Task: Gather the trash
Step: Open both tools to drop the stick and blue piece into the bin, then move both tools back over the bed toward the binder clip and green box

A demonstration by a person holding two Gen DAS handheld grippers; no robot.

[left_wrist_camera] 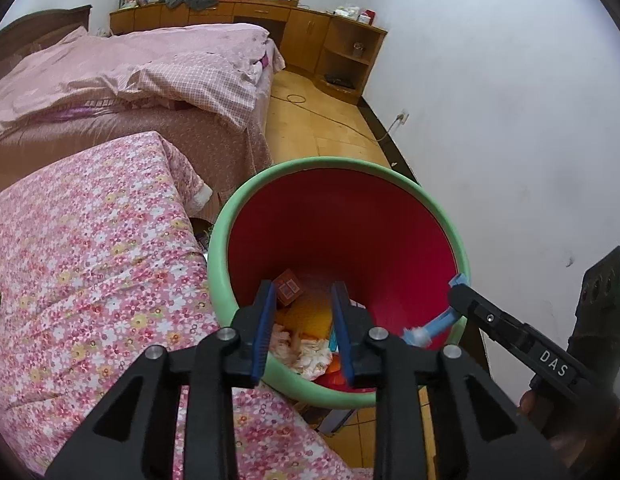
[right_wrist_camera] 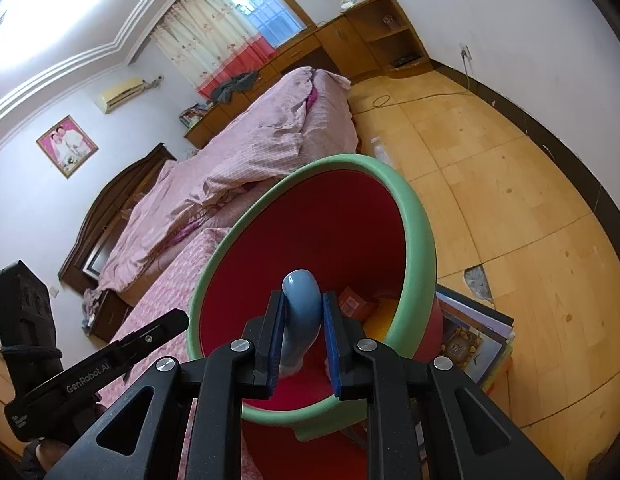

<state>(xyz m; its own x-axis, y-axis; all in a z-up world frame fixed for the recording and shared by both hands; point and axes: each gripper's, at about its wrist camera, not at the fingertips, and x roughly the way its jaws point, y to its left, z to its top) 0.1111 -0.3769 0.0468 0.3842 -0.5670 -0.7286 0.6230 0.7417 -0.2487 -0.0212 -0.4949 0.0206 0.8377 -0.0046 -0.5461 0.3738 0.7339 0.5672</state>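
Observation:
A red bin with a green rim (left_wrist_camera: pixel 218 264) stands at the edge of a floral-covered surface. It holds a small orange box (left_wrist_camera: pixel 288 286), something yellow and crumpled tissue (left_wrist_camera: pixel 306 350). My left gripper (left_wrist_camera: pixel 302 286) hangs over the bin's near rim, open, with nothing between its blue pads. My right gripper (right_wrist_camera: pixel 304 296) is shut on a light blue toothbrush (right_wrist_camera: pixel 302 300), held over the bin's mouth (right_wrist_camera: pixel 417 240). In the left wrist view the right gripper (left_wrist_camera: pixel 455 286) comes in from the right, and the toothbrush (left_wrist_camera: pixel 425 330) slopes down into the bin, head blurred. The left gripper (right_wrist_camera: pixel 182 318) shows at lower left in the right wrist view.
The pink floral cover (left_wrist_camera: pixel 90 260) lies left of the bin. A bed with a pink quilt (left_wrist_camera: pixel 150 68) is behind it. Stacked books or pictures (right_wrist_camera: pixel 473 332) sit beside the bin's base. A white wall (left_wrist_camera: pixel 509 120) rises close on the right, and wooden floor (right_wrist_camera: pixel 509 200) lies beyond.

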